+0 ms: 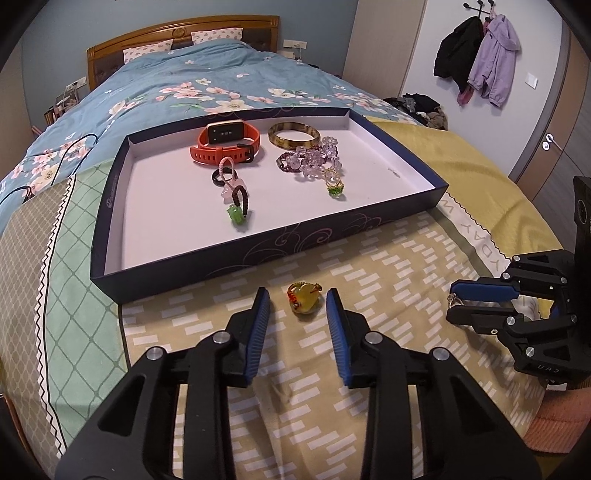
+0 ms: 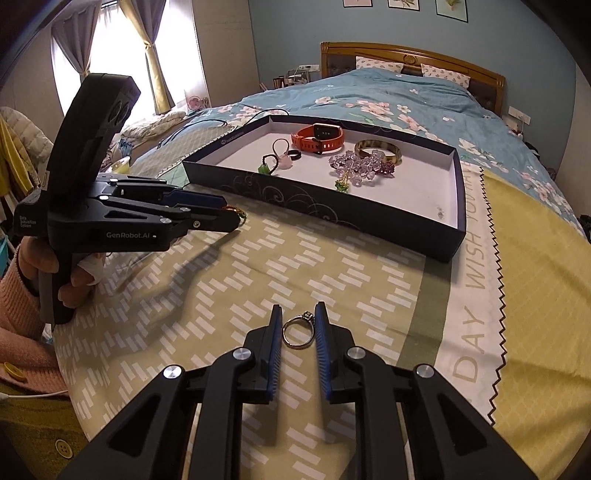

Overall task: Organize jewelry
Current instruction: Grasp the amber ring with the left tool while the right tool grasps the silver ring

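Observation:
A dark blue tray [image 1: 258,251] with a white floor lies on the bed and holds an orange watch [image 1: 225,146], a brown bangle [image 1: 293,134], purple beads [image 1: 314,162], a green charm [image 1: 235,215] and rings. My left gripper [image 1: 298,306] is open around a yellow pendant [image 1: 303,301] on the blanket, in front of the tray. My right gripper [image 2: 298,328] has its pads against both sides of a silver ring [image 2: 298,330] on the blanket. The tray shows in the right wrist view too [image 2: 332,214].
The patterned beige blanket [image 1: 369,258] covers the bed's foot. A blue floral quilt [image 1: 207,74] and wooden headboard [image 1: 177,33] lie beyond the tray. Coats [image 1: 476,55] hang on the wall at right. A black cable [image 1: 66,155] lies left of the tray.

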Demonstrator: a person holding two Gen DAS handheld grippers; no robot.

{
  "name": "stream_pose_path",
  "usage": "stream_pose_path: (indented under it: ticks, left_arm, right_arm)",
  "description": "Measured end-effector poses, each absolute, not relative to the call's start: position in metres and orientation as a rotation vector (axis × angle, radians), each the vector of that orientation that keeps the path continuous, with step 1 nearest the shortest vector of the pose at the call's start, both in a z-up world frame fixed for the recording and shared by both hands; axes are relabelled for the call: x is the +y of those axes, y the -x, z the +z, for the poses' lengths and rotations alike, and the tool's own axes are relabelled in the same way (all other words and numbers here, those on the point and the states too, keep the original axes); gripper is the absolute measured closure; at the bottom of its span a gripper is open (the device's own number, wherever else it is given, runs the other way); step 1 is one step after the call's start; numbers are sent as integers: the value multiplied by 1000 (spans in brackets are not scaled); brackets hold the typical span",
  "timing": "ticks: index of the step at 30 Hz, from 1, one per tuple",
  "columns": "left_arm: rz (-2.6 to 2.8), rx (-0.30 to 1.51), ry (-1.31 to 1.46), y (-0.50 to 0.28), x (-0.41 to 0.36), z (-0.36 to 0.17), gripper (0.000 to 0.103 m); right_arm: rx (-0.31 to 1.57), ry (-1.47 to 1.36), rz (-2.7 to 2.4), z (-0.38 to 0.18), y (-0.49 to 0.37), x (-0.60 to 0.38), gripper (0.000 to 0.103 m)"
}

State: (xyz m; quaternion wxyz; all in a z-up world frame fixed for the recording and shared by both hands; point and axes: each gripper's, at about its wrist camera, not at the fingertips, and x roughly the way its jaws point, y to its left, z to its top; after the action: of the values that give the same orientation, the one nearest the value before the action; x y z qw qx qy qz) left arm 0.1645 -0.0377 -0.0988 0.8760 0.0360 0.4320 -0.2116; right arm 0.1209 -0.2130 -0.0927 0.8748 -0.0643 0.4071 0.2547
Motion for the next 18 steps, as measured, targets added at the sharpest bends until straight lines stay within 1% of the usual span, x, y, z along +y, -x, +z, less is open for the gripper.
stream_pose_path:
  ticks: [2, 4, 7, 12, 14, 15, 18]
  left_arm:
    - [-435, 901, -77, -164, -37, -99, 73]
    - [-436, 902, -75, -163, -37, -99, 82]
    - [-436, 903, -75, -163, -38, -98, 86]
    - [-434, 900, -82, -162, -39, -98, 86]
    - [-435, 900, -83, -160, -39, -98, 84]
    - [-436, 901, -84, -161, -40, -98, 81]
    - [-438, 902, -89, -162, -41, -98, 81]
  right_arm:
    - [849, 125, 536, -92, -122, -213, 87]
    - [846, 117, 539, -91, -123, -213, 87]
    - [843, 108, 541, -91, -123, -213, 87]
    - [839, 90, 539, -90, -125, -214, 87]
    - [840, 84, 540, -90, -126, -214, 87]
    - [839, 84, 539, -90, -126, -214, 87]
    - [838, 66, 541, -89, -127, -216, 87]
